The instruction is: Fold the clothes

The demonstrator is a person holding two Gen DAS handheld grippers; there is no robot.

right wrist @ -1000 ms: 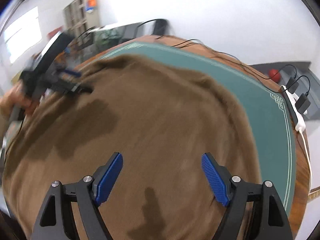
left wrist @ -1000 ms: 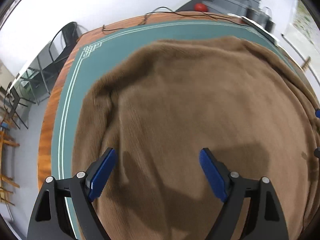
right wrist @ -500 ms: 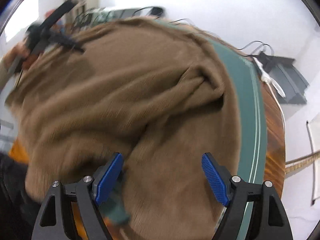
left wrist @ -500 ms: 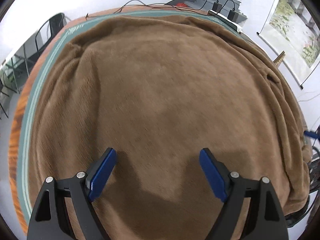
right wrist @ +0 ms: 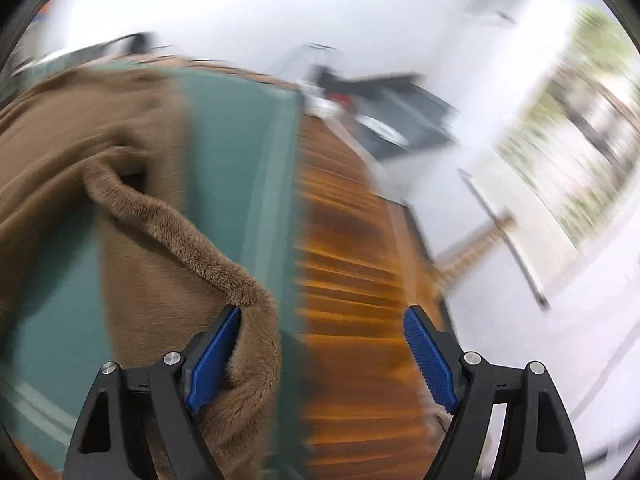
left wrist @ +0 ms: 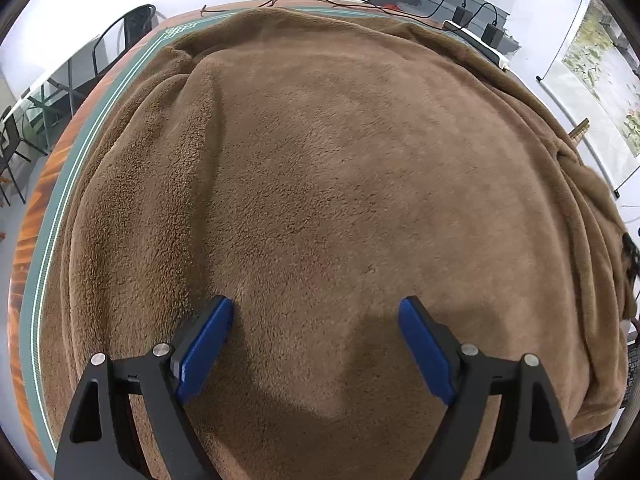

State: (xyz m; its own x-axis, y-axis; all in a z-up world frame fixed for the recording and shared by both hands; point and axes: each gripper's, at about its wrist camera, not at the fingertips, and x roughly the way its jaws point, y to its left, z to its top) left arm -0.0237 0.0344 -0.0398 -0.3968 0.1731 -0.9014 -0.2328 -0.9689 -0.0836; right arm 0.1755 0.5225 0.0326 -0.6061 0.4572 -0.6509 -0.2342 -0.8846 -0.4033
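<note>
Both tongs gaped: left gripper (left wrist: 316, 322) over the spread brown fleece garment (left wrist: 340, 160), right gripper (right wrist: 322, 332) seemingly, through blur, seeking its edge; next, a firm pinch.

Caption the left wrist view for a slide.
Open left gripper hovering over a brown fleece garment spread across a green-matted table, power strip at the far edge.

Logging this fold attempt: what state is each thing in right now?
Brown fleece garment: spread over the table, wrinkled along its edges, one edge ridged up.
Left gripper: open, over the fleece.
Right gripper: open, fleece edge against its left finger.
Green mat: flat, partly covered.
</note>
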